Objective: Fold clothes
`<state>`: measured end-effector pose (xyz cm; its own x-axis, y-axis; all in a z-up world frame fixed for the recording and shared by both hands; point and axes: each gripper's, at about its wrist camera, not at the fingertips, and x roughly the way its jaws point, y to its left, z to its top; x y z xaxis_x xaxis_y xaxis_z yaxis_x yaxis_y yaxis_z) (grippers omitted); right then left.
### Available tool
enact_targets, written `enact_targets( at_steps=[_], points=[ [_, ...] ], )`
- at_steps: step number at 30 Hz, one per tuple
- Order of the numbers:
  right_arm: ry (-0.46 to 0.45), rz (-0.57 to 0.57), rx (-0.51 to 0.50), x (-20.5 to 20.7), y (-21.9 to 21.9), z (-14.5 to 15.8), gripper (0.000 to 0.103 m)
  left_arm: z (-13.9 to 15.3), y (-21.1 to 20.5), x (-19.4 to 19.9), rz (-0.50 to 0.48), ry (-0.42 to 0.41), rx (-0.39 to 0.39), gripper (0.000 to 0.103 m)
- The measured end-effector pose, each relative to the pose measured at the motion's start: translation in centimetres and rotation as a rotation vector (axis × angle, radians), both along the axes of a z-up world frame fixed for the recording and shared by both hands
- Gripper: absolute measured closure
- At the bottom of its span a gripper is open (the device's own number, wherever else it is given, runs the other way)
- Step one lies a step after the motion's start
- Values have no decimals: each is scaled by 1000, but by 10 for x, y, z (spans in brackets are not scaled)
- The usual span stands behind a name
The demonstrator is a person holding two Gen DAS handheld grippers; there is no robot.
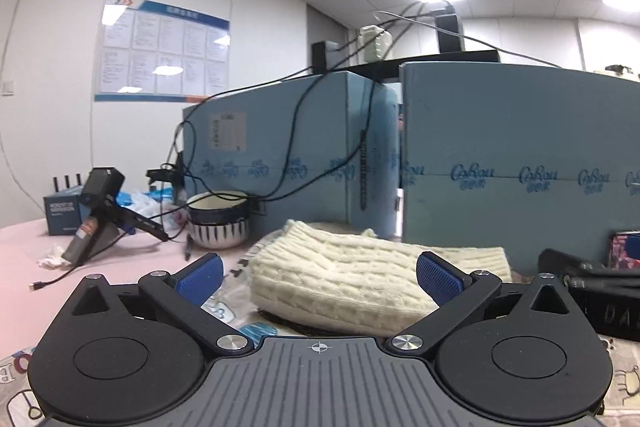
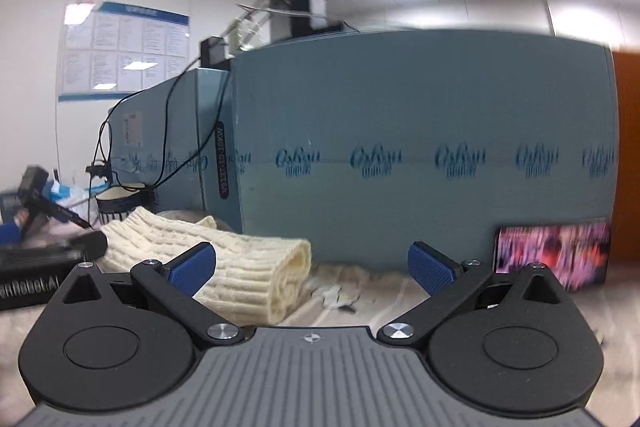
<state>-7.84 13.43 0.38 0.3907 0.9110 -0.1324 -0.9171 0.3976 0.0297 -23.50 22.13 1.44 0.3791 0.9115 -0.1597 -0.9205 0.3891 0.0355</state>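
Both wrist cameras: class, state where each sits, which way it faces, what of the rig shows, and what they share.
Left wrist: behind the open left gripper, facing the folded cream sweater head-on, with the striped bowl behind.
Right wrist: behind the open right gripper, facing the blue foam boards; the sweater sits left.
Shared: sweater, bowl, boards, wall poster.
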Motion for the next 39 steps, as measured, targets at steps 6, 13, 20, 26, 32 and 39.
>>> enact_targets(
  at_steps=[6,13,20,26,32,39],
  points=[
    [9,7,-21,0,4,-4,0,-3,0,-1,22,-10,19,0],
    [22,18,-11,0,3,-5,0,-5,-1,0,43,-8,47,0],
    [32,22,-16,1,3,-6,0,-6,0,2,53,10,35,0],
    [50,20,-27,3,4,-7,0,-9,3,4,49,31,11,0],
    [54,21,-32,4,4,-7,0,-11,4,7,35,53,-1,0],
    [63,25,-40,5,6,-7,0,-11,5,7,39,52,-10,0]
  ],
)
